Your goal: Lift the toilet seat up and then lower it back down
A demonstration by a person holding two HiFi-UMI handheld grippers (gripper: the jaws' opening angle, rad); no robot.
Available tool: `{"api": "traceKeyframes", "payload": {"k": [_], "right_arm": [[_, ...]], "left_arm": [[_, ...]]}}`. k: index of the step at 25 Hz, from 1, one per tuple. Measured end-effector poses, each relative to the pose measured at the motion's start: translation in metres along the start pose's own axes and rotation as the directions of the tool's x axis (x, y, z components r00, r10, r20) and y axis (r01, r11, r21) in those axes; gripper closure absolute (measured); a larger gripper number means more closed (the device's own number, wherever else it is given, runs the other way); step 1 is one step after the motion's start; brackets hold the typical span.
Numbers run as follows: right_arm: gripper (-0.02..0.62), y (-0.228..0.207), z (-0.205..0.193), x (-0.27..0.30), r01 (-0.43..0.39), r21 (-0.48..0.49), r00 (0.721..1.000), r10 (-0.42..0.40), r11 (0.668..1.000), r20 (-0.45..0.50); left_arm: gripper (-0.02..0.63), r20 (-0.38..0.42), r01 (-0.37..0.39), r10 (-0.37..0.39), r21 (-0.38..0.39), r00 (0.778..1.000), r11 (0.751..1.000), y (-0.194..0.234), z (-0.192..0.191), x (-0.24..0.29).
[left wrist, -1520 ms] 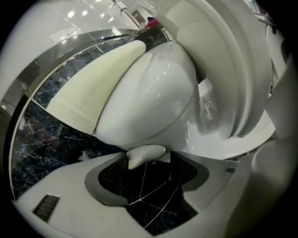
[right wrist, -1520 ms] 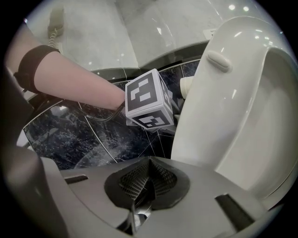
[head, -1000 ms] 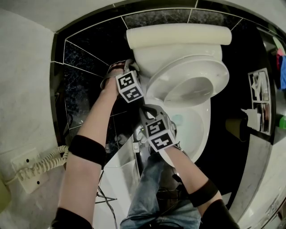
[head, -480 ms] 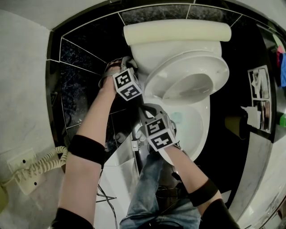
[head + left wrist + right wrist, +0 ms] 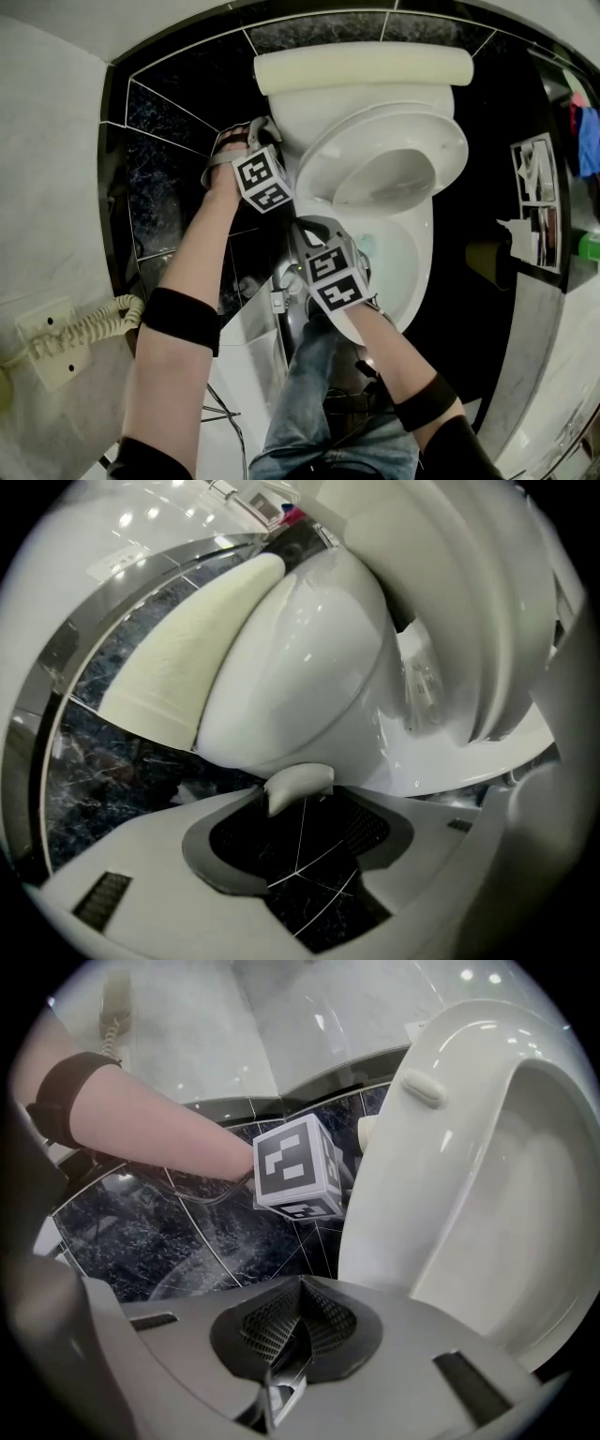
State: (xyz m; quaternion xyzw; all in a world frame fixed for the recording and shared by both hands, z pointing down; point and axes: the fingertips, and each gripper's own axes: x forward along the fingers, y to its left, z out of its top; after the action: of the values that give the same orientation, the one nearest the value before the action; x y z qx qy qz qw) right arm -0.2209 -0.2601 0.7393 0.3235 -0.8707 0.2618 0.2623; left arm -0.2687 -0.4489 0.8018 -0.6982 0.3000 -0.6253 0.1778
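The white toilet seat and its lid stand tilted up over the bowl, in front of the cream tank lid. My left gripper is at the seat's left edge near the hinge. Its jaws have just been closing. In the left gripper view only dark floor tile shows in the gap of the left gripper, and the seat's stacked edges run past on the right. My right gripper is at the bowl's left rim. The right gripper has its mesh pads together, right beside the seat's underside.
Dark marbled tiles cover the floor to the left of the toilet. A corded phone hangs on the left wall. A paper holder is on the right. The person's legs in jeans stand before the bowl.
The toilet sits slightly higher and further left in the head view. The left gripper has tipped a little at the seat's edge. The right gripper and the seat's tilt look the same.
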Motion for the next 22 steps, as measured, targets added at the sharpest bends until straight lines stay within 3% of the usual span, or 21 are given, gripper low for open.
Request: {"api": "traceKeyframes", "payload": {"k": [4, 7, 11, 14, 16, 19, 22], "right_arm": [[0.594, 0.004, -0.003, -0.02, 0.005, -0.014, 1.0, -0.006, 1.0, -0.005], [0.594, 0.008, -0.004, -0.04, 0.006, -0.027, 1.0, -0.006, 1.0, -0.003], [0.594, 0.015, -0.007, -0.077, 0.014, -0.049, 1.0, -0.015, 0.999, -0.008], [0.594, 0.019, -0.006, -0.109, 0.022, -0.061, 1.0, -0.023, 0.998, -0.009], [0.594, 0.022, -0.006, -0.133, 0.027, -0.066, 1.0, -0.028, 0.997, -0.009], [0.594, 0.022, -0.004, -0.172, 0.046, -0.078, 0.999, -0.046, 0.996, -0.006], [0.593, 0.019, 0.001, -0.214, 0.07, -0.092, 0.998, -0.07, 0.993, 0.009]], "left_arm": [[0.371, -0.023, -0.024, 0.024, -0.011, 0.999, 1.0, 0.003, -0.002, -0.029], [0.404, -0.039, -0.046, 0.044, -0.066, 0.998, 0.997, 0.001, -0.009, -0.058], [0.546, -0.007, -0.108, 0.109, -0.181, 0.994, 0.978, -0.004, 0.0, -0.119], [0.597, 0.026, -0.122, 0.134, -0.282, 0.991, 0.952, -0.013, 0.012, -0.172], [0.598, 0.046, -0.099, 0.125, -0.371, 0.991, 0.923, -0.025, 0.02, -0.207], [0.598, 0.085, -0.053, 0.111, -0.505, 0.99, 0.862, -0.045, 0.038, -0.258], [0.598, 0.126, -0.002, 0.11, -0.645, 0.986, 0.764, -0.059, 0.053, -0.307]]}}
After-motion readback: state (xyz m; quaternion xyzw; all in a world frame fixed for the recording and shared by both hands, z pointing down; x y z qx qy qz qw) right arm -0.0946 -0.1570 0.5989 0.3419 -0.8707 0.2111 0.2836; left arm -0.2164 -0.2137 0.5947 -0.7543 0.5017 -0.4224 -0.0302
